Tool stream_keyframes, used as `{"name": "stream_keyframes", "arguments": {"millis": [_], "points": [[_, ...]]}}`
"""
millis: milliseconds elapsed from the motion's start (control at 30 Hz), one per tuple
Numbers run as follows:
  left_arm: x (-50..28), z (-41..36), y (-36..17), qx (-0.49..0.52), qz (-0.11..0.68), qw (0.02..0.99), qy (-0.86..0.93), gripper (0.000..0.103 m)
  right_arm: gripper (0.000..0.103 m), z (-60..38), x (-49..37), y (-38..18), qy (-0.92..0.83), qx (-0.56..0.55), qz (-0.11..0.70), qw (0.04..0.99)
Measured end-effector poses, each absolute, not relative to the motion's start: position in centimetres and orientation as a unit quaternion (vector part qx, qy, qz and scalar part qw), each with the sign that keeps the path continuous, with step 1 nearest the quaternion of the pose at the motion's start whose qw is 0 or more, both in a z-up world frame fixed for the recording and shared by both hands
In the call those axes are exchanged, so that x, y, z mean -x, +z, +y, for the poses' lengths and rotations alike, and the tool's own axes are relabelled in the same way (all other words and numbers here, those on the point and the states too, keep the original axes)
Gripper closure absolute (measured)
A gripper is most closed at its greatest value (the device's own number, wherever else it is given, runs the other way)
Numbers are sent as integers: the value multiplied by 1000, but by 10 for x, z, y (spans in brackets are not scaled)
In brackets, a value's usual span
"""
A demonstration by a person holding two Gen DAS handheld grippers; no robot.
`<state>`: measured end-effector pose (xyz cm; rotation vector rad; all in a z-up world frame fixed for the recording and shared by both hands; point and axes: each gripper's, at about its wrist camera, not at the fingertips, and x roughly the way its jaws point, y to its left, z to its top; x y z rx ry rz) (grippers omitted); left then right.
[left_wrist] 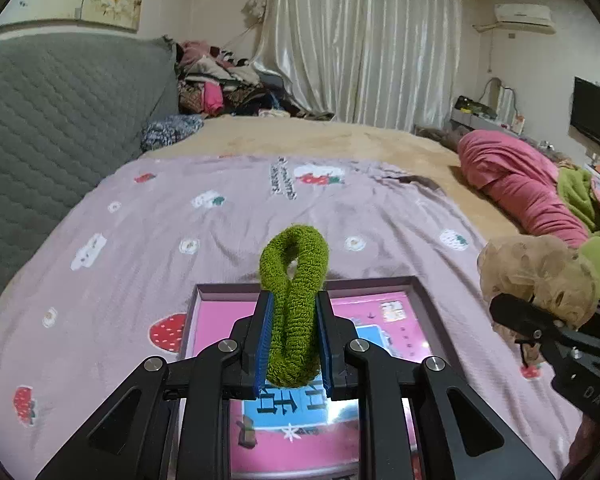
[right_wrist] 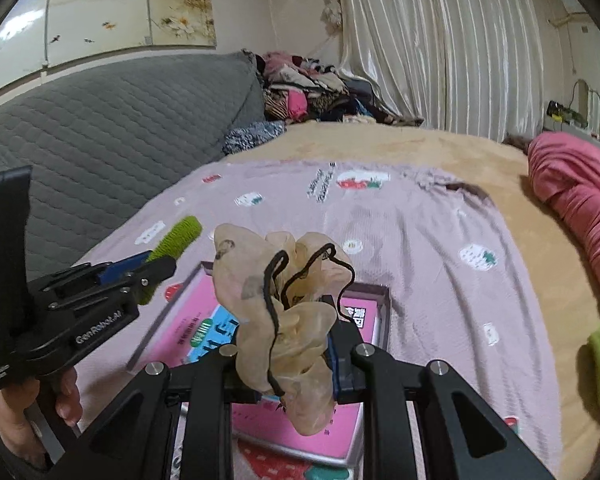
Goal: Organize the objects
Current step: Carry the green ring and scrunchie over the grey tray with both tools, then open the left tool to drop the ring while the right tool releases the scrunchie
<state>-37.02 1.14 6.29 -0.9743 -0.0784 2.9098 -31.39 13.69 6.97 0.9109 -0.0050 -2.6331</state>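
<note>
My left gripper (left_wrist: 293, 334) is shut on a green knitted scrunchie (left_wrist: 294, 280) and holds it upright above a shallow pink box (left_wrist: 380, 312) on the bed. My right gripper (right_wrist: 288, 354) is shut on a beige sheer scrunchie (right_wrist: 276, 288) with a thin black hair tie (right_wrist: 274, 312) tangled in it, also above the pink box (right_wrist: 364, 316). The right gripper with the beige scrunchie (left_wrist: 540, 276) shows at the right of the left wrist view. The left gripper with the green scrunchie (right_wrist: 176, 240) shows at the left of the right wrist view.
The box lies on a lilac strawberry-print sheet (left_wrist: 220, 220) over a tan blanket (left_wrist: 340, 136). A grey quilted headboard (left_wrist: 60, 120) is at left, a clothes pile (left_wrist: 220, 84) behind, and pink bedding (left_wrist: 516, 184) with green cloth at right.
</note>
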Motion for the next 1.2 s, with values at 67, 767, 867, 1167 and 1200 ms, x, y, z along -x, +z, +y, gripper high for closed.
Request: {"name": "stream_keyframes", "arguments": {"millis": [67, 767, 867, 1167, 1200], "points": [[377, 9, 49, 324, -29, 32, 945, 82, 80, 135, 329, 53, -926, -335, -1, 175], [428, 9, -43, 380, -39, 15, 924, 82, 78, 111, 408, -50, -881, -452, 31, 137], [432, 1, -50, 388, -56, 15, 920, 82, 76, 109, 415, -50, -885, -447, 53, 122], [437, 4, -60, 404, -46, 10, 914, 72, 56, 105, 416, -56, -877, -457, 60, 132], [436, 4, -60, 402, -47, 11, 914, 71, 50, 105, 416, -55, -878, -456, 61, 131]]}}
